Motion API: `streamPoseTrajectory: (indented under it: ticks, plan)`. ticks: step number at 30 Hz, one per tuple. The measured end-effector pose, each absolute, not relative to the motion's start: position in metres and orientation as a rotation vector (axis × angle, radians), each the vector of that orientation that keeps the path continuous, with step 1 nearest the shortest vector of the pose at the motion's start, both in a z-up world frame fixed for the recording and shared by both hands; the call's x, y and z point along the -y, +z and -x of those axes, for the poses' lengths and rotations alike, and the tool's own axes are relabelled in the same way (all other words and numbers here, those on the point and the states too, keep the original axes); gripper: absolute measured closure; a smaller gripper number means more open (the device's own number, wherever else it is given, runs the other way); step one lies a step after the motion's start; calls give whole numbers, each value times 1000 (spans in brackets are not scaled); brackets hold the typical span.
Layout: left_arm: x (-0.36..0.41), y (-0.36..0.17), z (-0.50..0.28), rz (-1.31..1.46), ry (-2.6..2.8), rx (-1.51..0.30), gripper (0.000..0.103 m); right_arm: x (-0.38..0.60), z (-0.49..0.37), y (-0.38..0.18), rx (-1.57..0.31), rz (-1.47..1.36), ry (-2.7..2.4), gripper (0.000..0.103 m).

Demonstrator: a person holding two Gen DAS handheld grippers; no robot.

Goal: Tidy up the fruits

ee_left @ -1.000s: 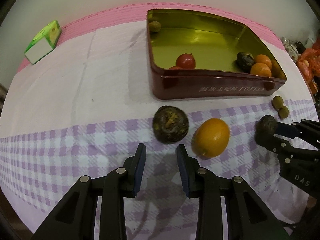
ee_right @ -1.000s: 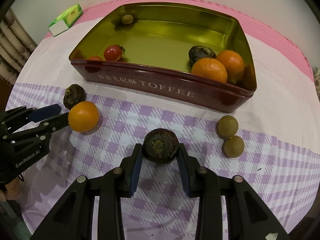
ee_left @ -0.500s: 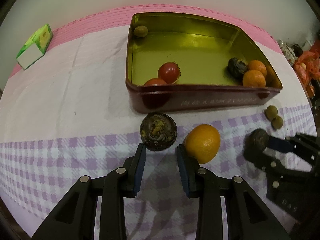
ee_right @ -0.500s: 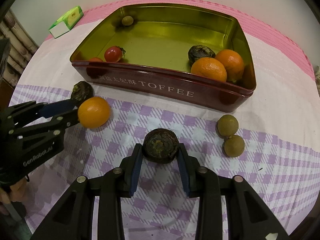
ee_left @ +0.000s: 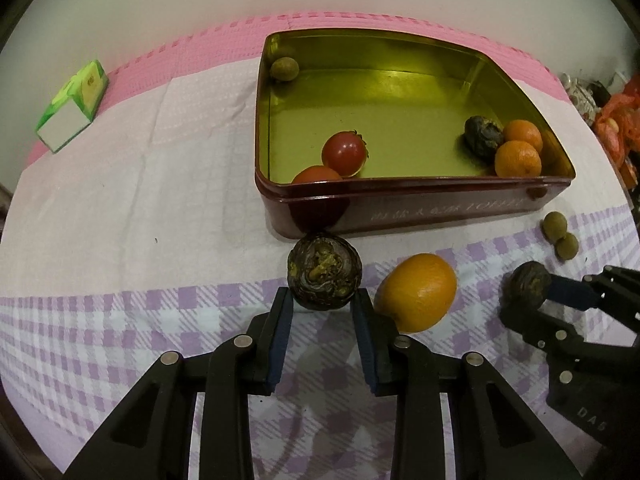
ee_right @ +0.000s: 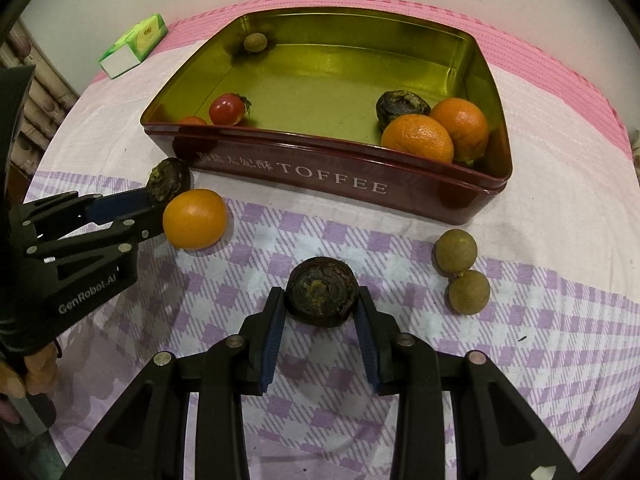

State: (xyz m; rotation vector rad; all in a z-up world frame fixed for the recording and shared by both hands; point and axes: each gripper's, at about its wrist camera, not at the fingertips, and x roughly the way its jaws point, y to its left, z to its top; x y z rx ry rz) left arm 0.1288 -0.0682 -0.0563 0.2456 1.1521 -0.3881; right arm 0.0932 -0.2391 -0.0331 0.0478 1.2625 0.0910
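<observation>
Left hand pose: left tongs (ee_left: 323, 304) point steeply down at the worktop (ee_left: 132, 208), just in front of the tin's near corner; part of the person's hand (ee_right: 24, 368) shows at the grip in the right wrist view.
Right hand pose: right tongs (ee_right: 322, 304) also point steeply down, over the checked part of the cloth, well apart from the tin.
Left dark fruit (ee_left: 324, 270): round, wrinkled, brown-black with a yellowish crusted top; sits on the cloth just beside the tin wall.
Right dark fruit (ee_right: 323, 291): same kind, flatter, ringed top; sits on the purple checks.
Left tongs state: narrow and closing, blue pads (ee_left: 280, 332) at either side of the left dark fruit, touching its lower flanks.
Right tongs state: narrow, clamped on the right dark fruit, pads against both sides.
Loose orange (ee_left: 416, 291): on the cloth, just beside the left tongs' outer finger.
Two green-brown small fruits (ee_right: 462, 272): touching each other, to the right of the right tongs.
Toffee tin (ee_right: 332, 178): dark red outside, gold inside; holds two tomatoes (ee_right: 227, 109) at the near left, two oranges (ee_right: 436, 132) and a dark fruit at the right, one small green fruit in the far corner.
Green box (ee_left: 72, 106): far left on the worktop, well apart.
</observation>
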Motion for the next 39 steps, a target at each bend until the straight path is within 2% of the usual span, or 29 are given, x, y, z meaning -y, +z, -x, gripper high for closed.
streamPoseTrajectory:
  ticks: [39]
  plan:
    - [35,-45,-99,-185,-431,-1165,79,239,-86,-31,-1285,-73,106,71]
